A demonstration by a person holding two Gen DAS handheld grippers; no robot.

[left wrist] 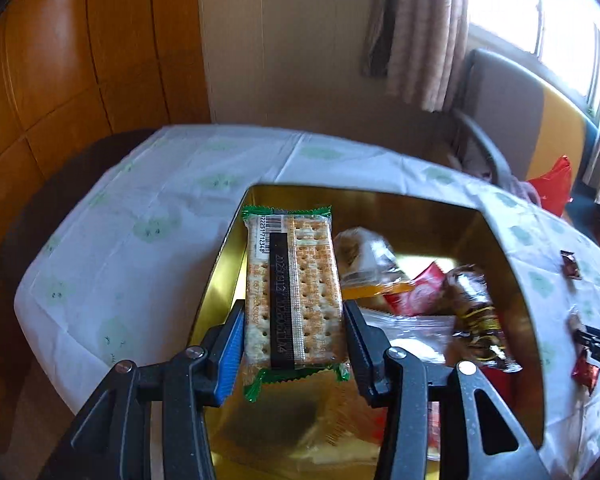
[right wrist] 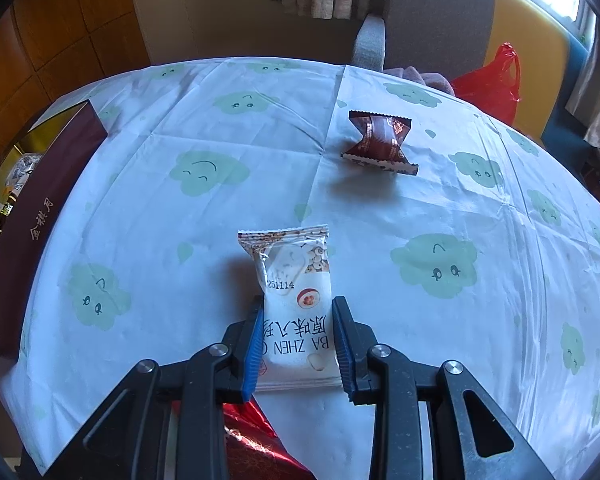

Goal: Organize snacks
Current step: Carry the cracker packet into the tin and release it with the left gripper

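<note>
My left gripper (left wrist: 294,320) is shut on a cracker pack (left wrist: 292,284) with green ends and holds it over the left side of the open gold-lined box (left wrist: 228,264). The box holds several wrapped snacks (left wrist: 416,292). My right gripper (right wrist: 296,322) has its jaws against both sides of a white snack packet (right wrist: 296,300) that lies on the tablecloth (right wrist: 460,208). A brown wrapped snack (right wrist: 380,142) lies farther off on the cloth. A red foil snack (right wrist: 256,444) lies under the right gripper. The box's maroon wall (right wrist: 32,232) shows at the left of the right wrist view.
The tablecloth (left wrist: 140,216) is white with green cloud faces. Small dark and red candies (left wrist: 570,266) lie on it right of the box. A chair (right wrist: 440,24) with a red plastic bag (right wrist: 496,80) stands behind the table, under a curtained window. A wooden wall (left wrist: 60,60) is at the left.
</note>
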